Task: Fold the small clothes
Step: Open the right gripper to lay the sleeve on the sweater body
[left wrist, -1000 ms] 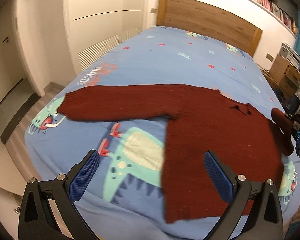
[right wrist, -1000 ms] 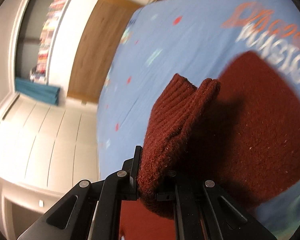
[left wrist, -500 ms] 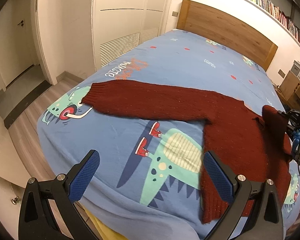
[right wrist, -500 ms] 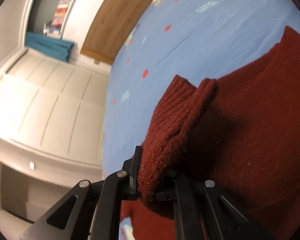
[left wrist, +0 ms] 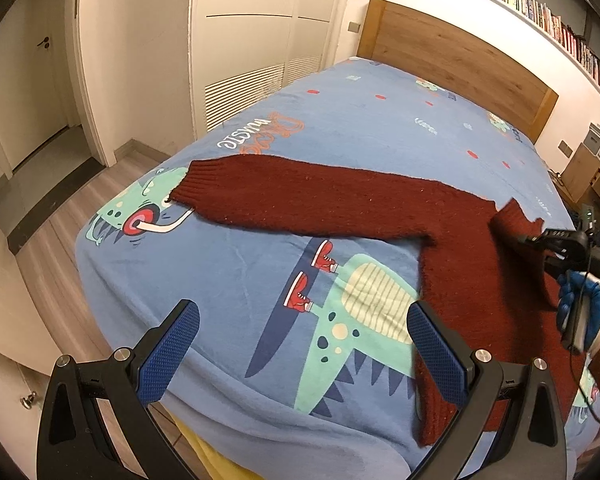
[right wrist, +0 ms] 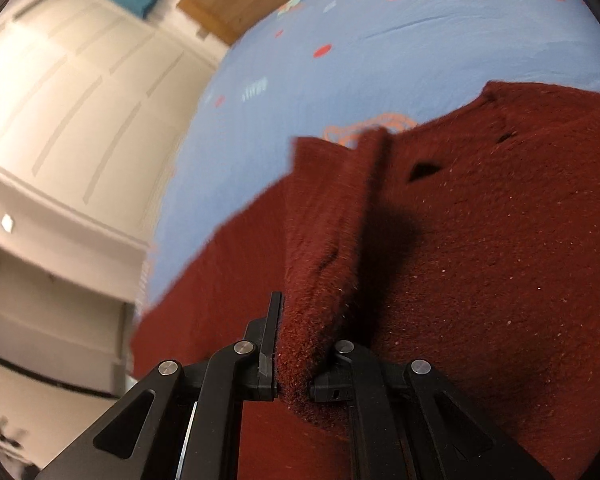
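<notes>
A dark red knit sweater [left wrist: 460, 272] lies flat on the blue dinosaur bedsheet [left wrist: 260, 272], one sleeve [left wrist: 292, 196] stretched out to the left with its cuff near the bed's corner. My left gripper [left wrist: 304, 344] is open and empty, above the sheet near the sweater's hem. My right gripper [right wrist: 296, 364] is shut on the other sleeve's cuff [right wrist: 332, 216] and holds it over the sweater's body [right wrist: 500, 280]. The right gripper also shows in the left wrist view [left wrist: 540, 238], at the far right.
The bed's near edge and left corner drop to a wooden floor [left wrist: 60, 248]. White wardrobe doors [left wrist: 252, 40] stand left of the bed, a wooden headboard [left wrist: 460, 56] at the far end, and a bedside cabinet [left wrist: 588, 172] at the right.
My left gripper has pulled back and swung left, so the stretched sleeve is now ahead. My right gripper has carried the cuff inward and lower over the sweater's body.
</notes>
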